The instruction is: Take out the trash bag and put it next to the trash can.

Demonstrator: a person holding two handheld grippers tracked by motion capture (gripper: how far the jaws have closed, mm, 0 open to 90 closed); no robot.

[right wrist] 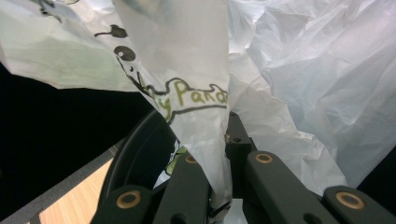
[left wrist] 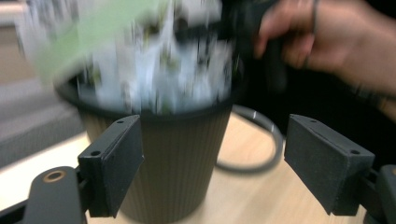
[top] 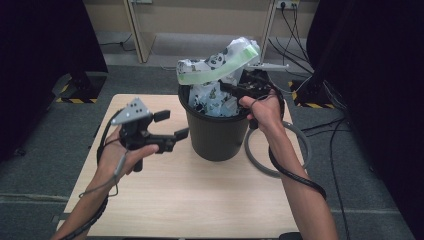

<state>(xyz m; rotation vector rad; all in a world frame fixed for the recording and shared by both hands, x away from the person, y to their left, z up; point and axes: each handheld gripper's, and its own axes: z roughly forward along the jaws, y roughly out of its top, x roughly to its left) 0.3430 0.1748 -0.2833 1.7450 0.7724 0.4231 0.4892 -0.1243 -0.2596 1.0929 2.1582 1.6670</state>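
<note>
A black ribbed bin (top: 216,135) stands on the wooden table (top: 200,200). Inside it is a white plastic bag (top: 215,75) printed with pandas and edged with a green band, its top pulled up above the rim. My right gripper (top: 235,90) is at the bin's right rim, shut on a fold of the bag (right wrist: 196,70), which runs down between its jaws (right wrist: 222,186). My left gripper (top: 171,125) is open just left of the bin, nothing between its pads. In the left gripper view the bin (left wrist: 173,158) stands a little beyond the open left gripper (left wrist: 212,163), blurred.
A grey ring (top: 260,160) lies flat on the table to the right of the bin, partly under the right forearm. Bare table lies in front of the bin. Dark curtains, cables and a floor edge surround the table.
</note>
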